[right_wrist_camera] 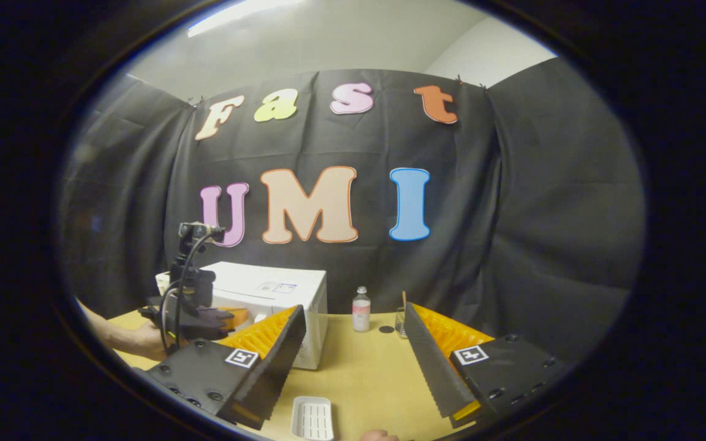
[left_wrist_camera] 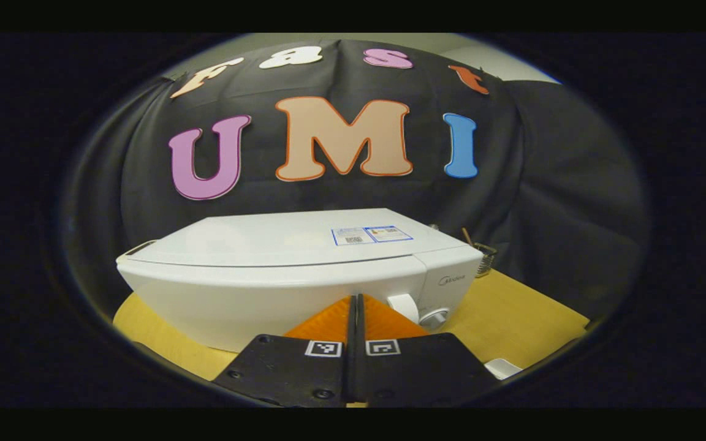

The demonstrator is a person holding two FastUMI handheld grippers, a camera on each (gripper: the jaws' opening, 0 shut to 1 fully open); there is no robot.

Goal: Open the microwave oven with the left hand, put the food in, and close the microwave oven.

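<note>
The white microwave [left_wrist_camera: 292, 269] stands on the wooden table with its door closed and two knobs [left_wrist_camera: 417, 311] at its right end. My left gripper [left_wrist_camera: 356, 301] is shut with nothing between its fingers, its tips just in front of the door near the knobs. In the right gripper view the microwave [right_wrist_camera: 285, 291] sits at the left, and a hand holds the left gripper [right_wrist_camera: 233, 316] against its front. My right gripper [right_wrist_camera: 353, 312] stands wide open and empty, well back from the microwave. A small white ribbed tray [right_wrist_camera: 312, 418] lies on the table below it.
A small bottle [right_wrist_camera: 361, 309], a glass with a stick [right_wrist_camera: 401, 321] and a small dark disc [right_wrist_camera: 387, 329] stand at the table's back, right of the microwave. The glass [left_wrist_camera: 485, 257] also shows behind the microwave's right corner. The wooden table [right_wrist_camera: 365, 373] stretches between my fingers.
</note>
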